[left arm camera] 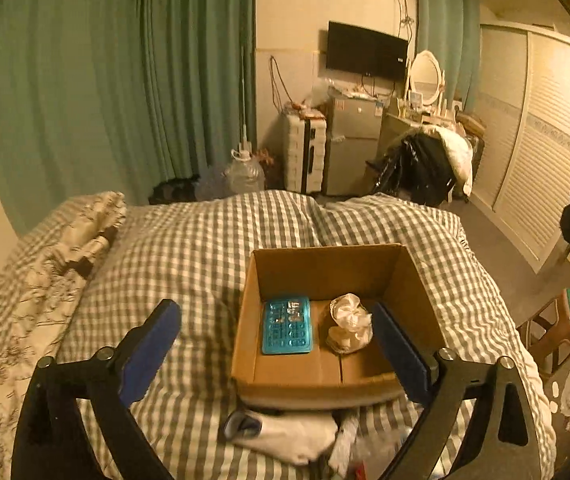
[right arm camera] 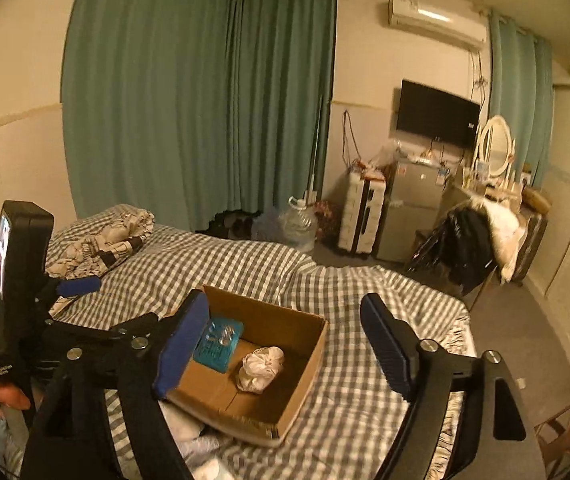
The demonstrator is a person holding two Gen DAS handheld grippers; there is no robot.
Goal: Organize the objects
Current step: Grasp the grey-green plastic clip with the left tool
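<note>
An open cardboard box (left arm camera: 337, 320) is seen resting on the checked grey-and-white bedcover (left arm camera: 189, 264), and everything else is placed here in relation to it. Inside the box, a flat teal case (left arm camera: 286, 325) is laid on the floor against the left wall, and a crumpled white bundle (left arm camera: 348, 324) sits just beside the case, toward the middle. The two are near each other but apart.

The left gripper (left arm camera: 277, 332) is held above the near edge of the box with its blue-padded fingers spread wide; nothing is gripped. Its right finger (left arm camera: 399, 350) is seen over the box's right wall, while the left one is well outside the box, over the bedcover. The right gripper (right arm camera: 281, 344) is likewise held wide apart and empty, above the box from its near right side; its left finger (right arm camera: 183, 344) overlaps the box's left corner in that view.

Just in front of the box, pale clothing (left arm camera: 285, 434) is heaped on the bedcover. To the left of the box, a patterned pillow (left arm camera: 65, 248) is seen. Well beyond the box, teal curtains (left arm camera: 125, 80), a wall television (left arm camera: 367, 51) and a small fridge (left arm camera: 353, 144) are visible.
</note>
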